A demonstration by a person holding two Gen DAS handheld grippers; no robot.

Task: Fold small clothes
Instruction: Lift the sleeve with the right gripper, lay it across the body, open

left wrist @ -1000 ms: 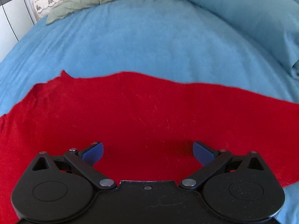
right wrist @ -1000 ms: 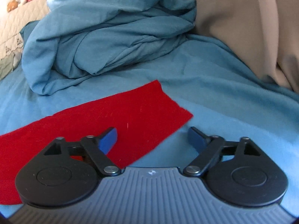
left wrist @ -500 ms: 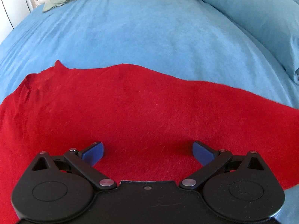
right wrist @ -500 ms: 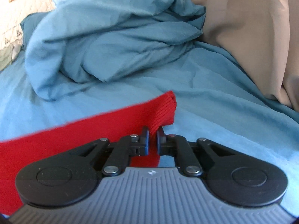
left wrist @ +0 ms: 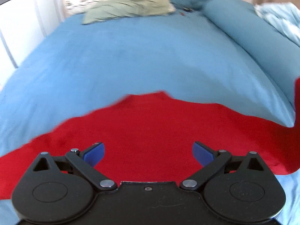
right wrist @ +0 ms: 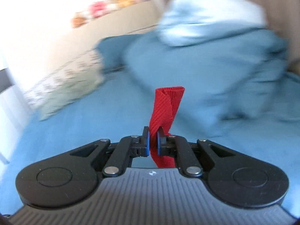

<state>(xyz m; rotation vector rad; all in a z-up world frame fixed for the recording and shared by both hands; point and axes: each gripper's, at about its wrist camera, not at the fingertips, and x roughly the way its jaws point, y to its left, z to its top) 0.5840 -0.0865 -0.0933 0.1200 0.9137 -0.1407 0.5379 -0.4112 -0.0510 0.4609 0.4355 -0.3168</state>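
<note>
A red knit cloth [left wrist: 159,123] lies spread on the blue bedsheet [left wrist: 131,56] in the left wrist view. My left gripper [left wrist: 148,154] is open, its blue pads [left wrist: 93,153] low over the cloth's near part, holding nothing. In the right wrist view my right gripper [right wrist: 153,144] is shut on a ribbed end of the red cloth [right wrist: 166,106], which stands up above the jaws, lifted off the bed. At the right edge of the left wrist view a raised strip of red cloth [left wrist: 296,93] shows.
A bunched blue duvet [right wrist: 215,65] lies ahead of the right gripper. A patterned pillow with a green cloth [left wrist: 127,7] sits at the head of the bed. A white wall or cabinet [left wrist: 22,24] borders the bed's left side.
My right gripper closed on the cloth's corner, then lifted it and swung left, blurring the view. The cloth's far edge has shifted in the left wrist view; the left gripper stays open.
</note>
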